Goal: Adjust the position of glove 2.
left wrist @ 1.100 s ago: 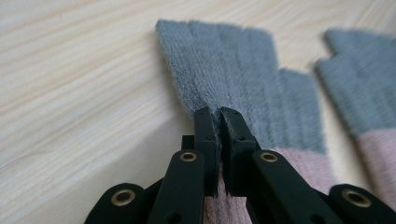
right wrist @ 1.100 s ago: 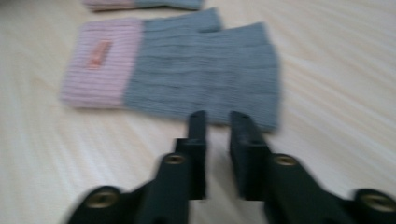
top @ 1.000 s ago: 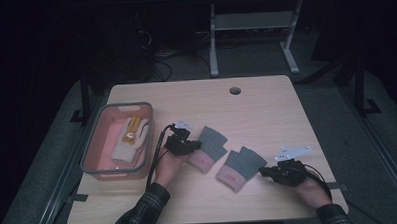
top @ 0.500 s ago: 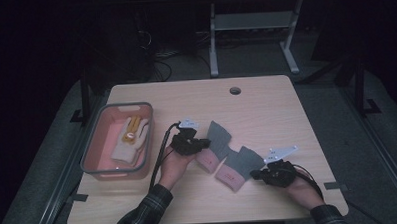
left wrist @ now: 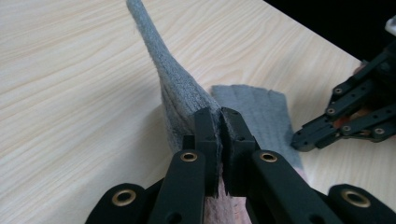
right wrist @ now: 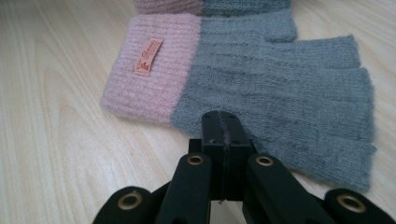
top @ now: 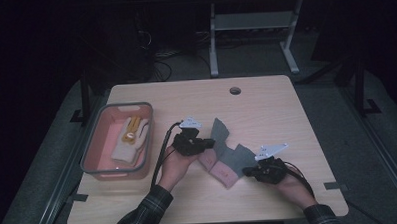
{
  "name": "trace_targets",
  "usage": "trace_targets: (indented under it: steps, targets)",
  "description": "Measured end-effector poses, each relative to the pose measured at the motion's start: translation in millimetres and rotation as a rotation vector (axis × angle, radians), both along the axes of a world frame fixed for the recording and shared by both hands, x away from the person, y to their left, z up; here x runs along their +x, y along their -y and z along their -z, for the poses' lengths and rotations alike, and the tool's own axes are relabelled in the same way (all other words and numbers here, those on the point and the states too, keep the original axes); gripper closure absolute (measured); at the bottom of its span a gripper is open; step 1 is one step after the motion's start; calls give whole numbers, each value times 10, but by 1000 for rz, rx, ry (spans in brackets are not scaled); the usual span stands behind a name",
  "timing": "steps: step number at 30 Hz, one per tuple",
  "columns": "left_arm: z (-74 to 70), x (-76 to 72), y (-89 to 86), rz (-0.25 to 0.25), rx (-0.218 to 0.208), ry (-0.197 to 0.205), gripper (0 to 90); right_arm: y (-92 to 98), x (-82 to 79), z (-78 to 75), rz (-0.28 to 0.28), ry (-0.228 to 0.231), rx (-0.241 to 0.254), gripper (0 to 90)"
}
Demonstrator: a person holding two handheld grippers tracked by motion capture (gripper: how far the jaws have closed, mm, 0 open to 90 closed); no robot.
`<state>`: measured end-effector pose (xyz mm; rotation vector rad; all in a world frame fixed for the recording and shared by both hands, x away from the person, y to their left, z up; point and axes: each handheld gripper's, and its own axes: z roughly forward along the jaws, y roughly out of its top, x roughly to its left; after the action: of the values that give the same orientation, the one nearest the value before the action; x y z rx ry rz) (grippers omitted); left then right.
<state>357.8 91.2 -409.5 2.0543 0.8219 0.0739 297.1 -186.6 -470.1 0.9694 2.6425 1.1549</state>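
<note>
Gloves (top: 228, 158) lengthwise, cuffs toward person

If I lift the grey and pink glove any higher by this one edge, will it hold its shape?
Probably not: the glove already bends where the left gripper pinches it, so it looks floppy. Thin knit suggests it is light. Fuzzy fabric likely won't slip.

left claw (left wrist: 219, 123) | clamped on grey glove (left wrist: 180, 93) | glove lifted, probably, off table (left wrist: 70, 84)
</note>
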Motion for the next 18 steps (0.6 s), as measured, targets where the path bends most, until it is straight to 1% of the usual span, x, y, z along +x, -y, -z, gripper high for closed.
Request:
trace_targets:
  steps: [1, 3, 4, 6, 8, 9, 10, 11, 15, 17, 18]
  targets:
    - [-5, -7, 9, 8, -2, -4, 862, -6, -1, -2, 5, -5, 1, 900]
    - [-12, -25, 29, 15, -7, -8, 861, -22, 14, 1, 2, 0, 3, 900]
    - [-14, -32, 39, 24, -7, -10, 861, -41, 15, -3, 7, -7, 8, 900]
    - [-16, -50, 56, 31, -7, -9, 862, -84, 38, 0, 0, -5, 14, 900]
    - [-18, -65, 67, 42, -8, -10, 862, -133, 61, -6, -10, 2, 10, 900]
    - [-18, -69, 71, 45, -8, -10, 862, -162, 67, -18, -7, -4, 15, 900]
    - [-18, -75, 74, 49, -7, -13, 862, -180, 78, -20, -10, 5, 15, 900]
    - [-14, -83, 84, 53, -10, -15, 862, -210, 87, -30, -9, 2, 17, 900]
    - [6, -106, 122, 80, 6, -19, 862, -321, 128, -38, -19, 15, 14, 900]
    - [15, -121, 151, 84, 6, -20, 862, -366, 137, -34, -22, 14, 4, 900]
    - [18, -130, 171, 90, 13, -20, 862, -382, 143, -30, -26, 13, 7, 900]
